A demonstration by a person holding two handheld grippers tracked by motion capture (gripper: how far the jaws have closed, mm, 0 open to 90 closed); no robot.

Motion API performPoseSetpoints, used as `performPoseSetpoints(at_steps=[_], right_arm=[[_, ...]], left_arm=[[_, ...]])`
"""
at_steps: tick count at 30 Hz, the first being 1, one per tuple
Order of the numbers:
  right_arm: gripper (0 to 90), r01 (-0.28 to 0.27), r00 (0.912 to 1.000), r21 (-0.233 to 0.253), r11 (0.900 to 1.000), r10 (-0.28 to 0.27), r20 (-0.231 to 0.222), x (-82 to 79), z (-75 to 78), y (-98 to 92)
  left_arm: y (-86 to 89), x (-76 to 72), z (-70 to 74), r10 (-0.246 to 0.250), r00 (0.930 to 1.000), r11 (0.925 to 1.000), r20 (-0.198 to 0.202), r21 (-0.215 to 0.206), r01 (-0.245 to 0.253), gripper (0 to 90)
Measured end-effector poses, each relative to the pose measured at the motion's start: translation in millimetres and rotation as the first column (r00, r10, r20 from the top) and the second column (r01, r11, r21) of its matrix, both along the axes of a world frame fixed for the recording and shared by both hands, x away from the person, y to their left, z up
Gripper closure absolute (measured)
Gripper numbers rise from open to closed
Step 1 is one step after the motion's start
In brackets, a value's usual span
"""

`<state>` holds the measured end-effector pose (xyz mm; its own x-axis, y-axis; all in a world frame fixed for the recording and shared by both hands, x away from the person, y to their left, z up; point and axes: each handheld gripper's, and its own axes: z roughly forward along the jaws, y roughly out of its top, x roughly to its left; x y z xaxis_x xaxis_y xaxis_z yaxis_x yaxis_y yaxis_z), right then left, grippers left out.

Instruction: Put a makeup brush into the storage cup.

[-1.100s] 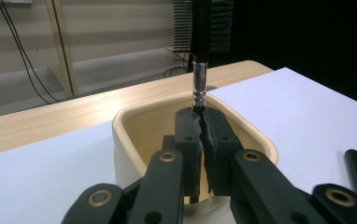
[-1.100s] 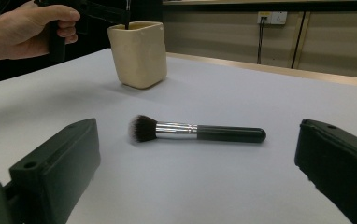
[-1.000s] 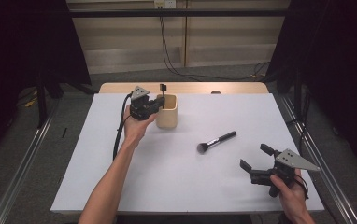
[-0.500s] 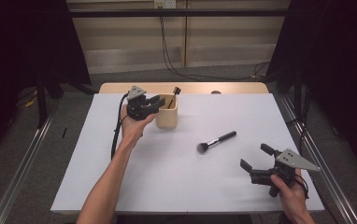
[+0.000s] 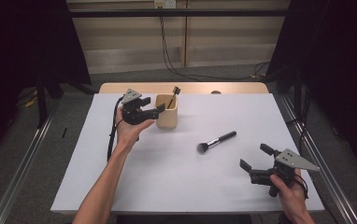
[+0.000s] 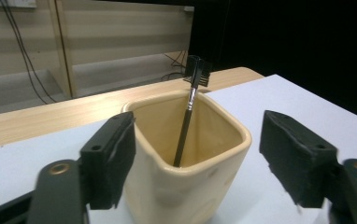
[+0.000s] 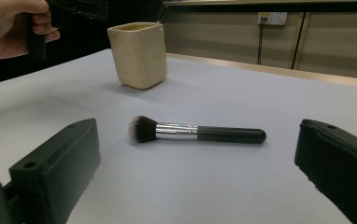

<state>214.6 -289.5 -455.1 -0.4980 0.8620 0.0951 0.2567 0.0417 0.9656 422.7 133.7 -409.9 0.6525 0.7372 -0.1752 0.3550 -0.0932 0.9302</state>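
Note:
A cream square cup (image 5: 166, 112) stands at the back of the white table (image 5: 120, 186). In it a thin black brush (image 5: 172, 95) leans upright. My left gripper (image 5: 156, 111) hovers open just left of the cup. In the left gripper view the cup (image 6: 186, 168) sits between the open jaws, apart from both, with the thin brush (image 6: 188, 116) inside. A black-handled makeup brush (image 5: 217, 140) lies flat mid-table. My right gripper (image 5: 254, 156) is open near the front right, pointing at that brush (image 7: 195, 133), with nothing between the jaws of the gripper (image 7: 197, 177).
A wooden strip (image 5: 242, 87) runs along the table's far edge. Metal rails (image 5: 22, 163) flank the table on the floor. In the right gripper view the person's other hand (image 7: 8, 28) shows beside the cup (image 7: 138, 55).
The left gripper has drawn back a little to the left, away from the cup. The thin brush now leans in the cup. The right gripper has held still.

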Motion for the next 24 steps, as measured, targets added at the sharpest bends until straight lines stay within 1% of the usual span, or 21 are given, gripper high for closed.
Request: performPoseSetpoints(at_steps=[2,4,5,6,8,11,15,16,19,20,21,23,24], right_arm=[[0.0,0.0,1.0,0.0,1.0,0.0,-0.001,0.2,-0.1,0.0],[0.0,0.001,1.0,0.0,1.0,-0.001,-0.001,0.3,-0.2,0.0],[0.0,0.002,1.0,0.0,1.0,-0.002,-0.002,0.3,-0.2,0.0],[0.0,0.004,1.0,0.004,1.0,-0.004,-0.002,0.4,-0.1,0.5],[0.0,0.004,1.0,0.004,1.0,-0.004,-0.001,0.3,0.0,0.8],[0.0,0.003,1.0,0.004,1.0,-0.003,-0.001,0.2,0.0,1.2],[0.0,0.001,1.0,0.0,1.0,-0.001,0.0,0.1,0.0,0.5],[0.0,0.003,1.0,0.004,1.0,-0.003,-0.001,0.3,-0.1,0.8],[0.0,0.002,1.0,-0.001,1.0,-0.002,-0.003,0.9,-0.2,0.9],[0.0,0.001,1.0,-0.002,1.0,-0.001,-0.002,0.6,-0.1,1.2],[0.0,0.001,1.0,-0.002,1.0,-0.001,-0.002,0.5,-0.1,1.3],[0.0,0.004,1.0,0.003,1.0,-0.004,-0.003,0.4,0.0,1.2],[0.0,0.004,1.0,0.003,1.0,-0.004,-0.002,0.4,-0.1,0.9]], left_arm=[[1.5,-3.0,2.2,0.011,0.9998,0.9999,-0.013,-0.007,-0.011,20.6],[2.9,-6.5,4.6,0.008,1.0,0.9999,0.0,-0.012,-0.008,17.1],[3.6,-8.2,5.7,0.013,0.9999,0.9999,0.002,-0.009,-0.013,14.9],[4.6,-9.8,6.4,0.009,0.9999,0.9998,0.003,-0.018,-0.009,12.6],[6.4,-11.6,6.7,0.006,1.0,0.9999,0.006,-0.015,-0.006,10.1],[10.4,-12.9,5.3,0.005,0.9999,0.9999,-0.013,-0.012,-0.005,9.0],[14.4,-18.0,2.0,0.006,0.9999,0.9999,-0.015,-0.014,-0.006,5.3],[16.1,-19.1,1.5,0.001,0.9999,0.9999,-0.01,-0.015,-0.001,4.4],[18.3,-22.6,2.2,0.011,0.9998,0.9999,0.014,0.003,-0.011,3.2],[19.7,-23.9,2.9,0.018,0.9997,0.9998,0.017,0.002,-0.018,3.2],[21.7,-25.3,4.0,0.028,0.9994,0.9995,0.021,-0.013,-0.028,3.2],[24.6,-27.6,5.9,0.039,0.9989,0.9991,0.025,-0.015,-0.039,3.2],[27.0,-30.1,6.8,0.027,0.9992,0.9995,0.03,-0.014,-0.027,3.3]])
